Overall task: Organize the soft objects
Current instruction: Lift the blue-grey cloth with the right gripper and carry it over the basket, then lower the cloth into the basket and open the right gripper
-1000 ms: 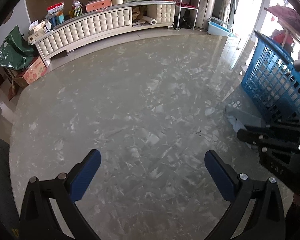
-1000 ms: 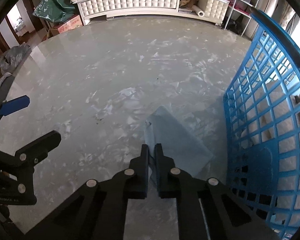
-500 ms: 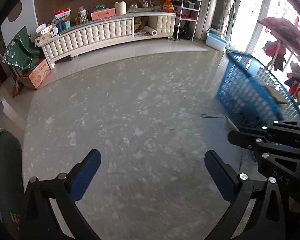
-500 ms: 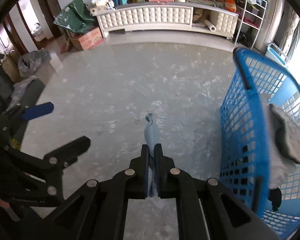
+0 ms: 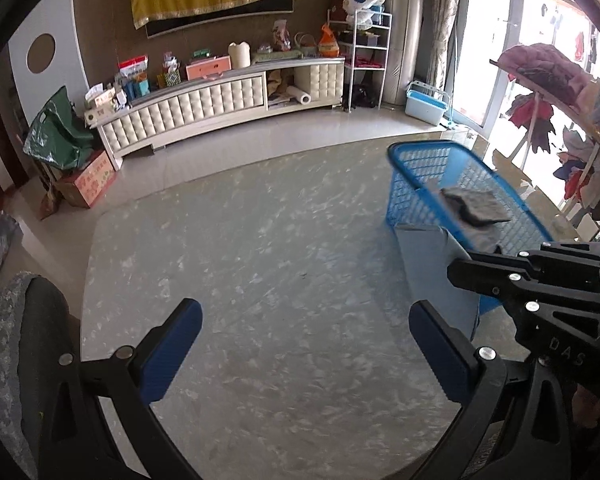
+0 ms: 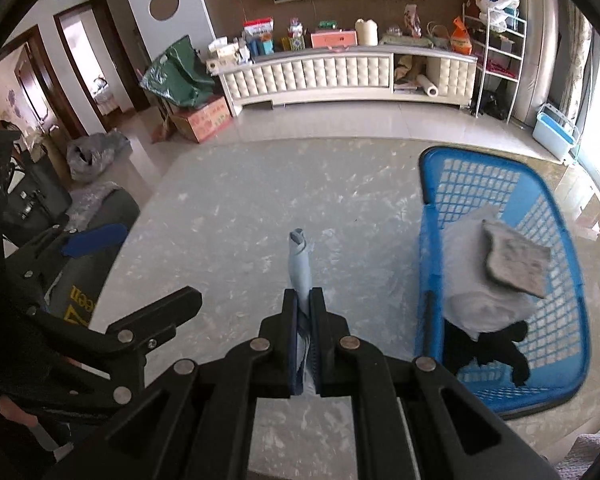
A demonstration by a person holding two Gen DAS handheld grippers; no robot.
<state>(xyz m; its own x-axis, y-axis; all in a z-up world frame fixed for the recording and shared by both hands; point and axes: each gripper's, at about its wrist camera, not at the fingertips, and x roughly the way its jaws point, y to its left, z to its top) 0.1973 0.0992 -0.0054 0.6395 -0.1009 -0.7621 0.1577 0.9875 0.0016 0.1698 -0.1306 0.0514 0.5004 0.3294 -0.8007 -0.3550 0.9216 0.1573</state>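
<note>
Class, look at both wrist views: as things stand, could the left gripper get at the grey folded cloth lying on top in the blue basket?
Probably not directly. The left gripper is open, but the right gripper, shut on a hanging light blue cloth, sits between it and the blue basket holding the grey folded cloth.

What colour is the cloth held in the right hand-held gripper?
Light blue cloth; the left wrist view shows it best.

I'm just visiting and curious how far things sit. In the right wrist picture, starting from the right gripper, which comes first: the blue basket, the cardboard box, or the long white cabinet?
Counting outward from the right gripper, which pinches a light blue cloth:
1. Blue basket, close by on its right, on the table.
2. Cardboard box, beyond the table, far left on the floor.
3. White cabinet, farthest, along the back wall.
</note>
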